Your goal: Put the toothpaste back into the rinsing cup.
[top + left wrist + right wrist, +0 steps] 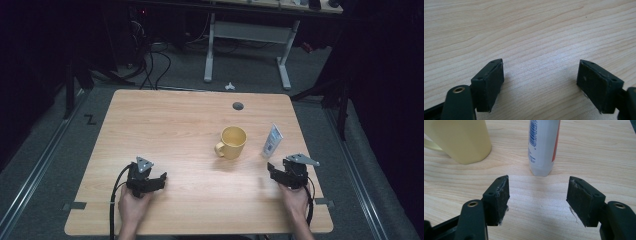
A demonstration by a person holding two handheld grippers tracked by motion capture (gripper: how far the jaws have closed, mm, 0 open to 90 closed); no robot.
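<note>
My right gripper (537, 192), jaws wide and empty, faces a light, slippery-looking upright white tube (543, 145), probably best gripped mid-body.

Unreadable barcode print on tube (543, 145)

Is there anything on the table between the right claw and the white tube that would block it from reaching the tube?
Nothing visible blocks it. In the right gripper view the open right claw faces the upright white tube across bare table. The yellow mug stands off to the tube's side, apart from it.
</note>
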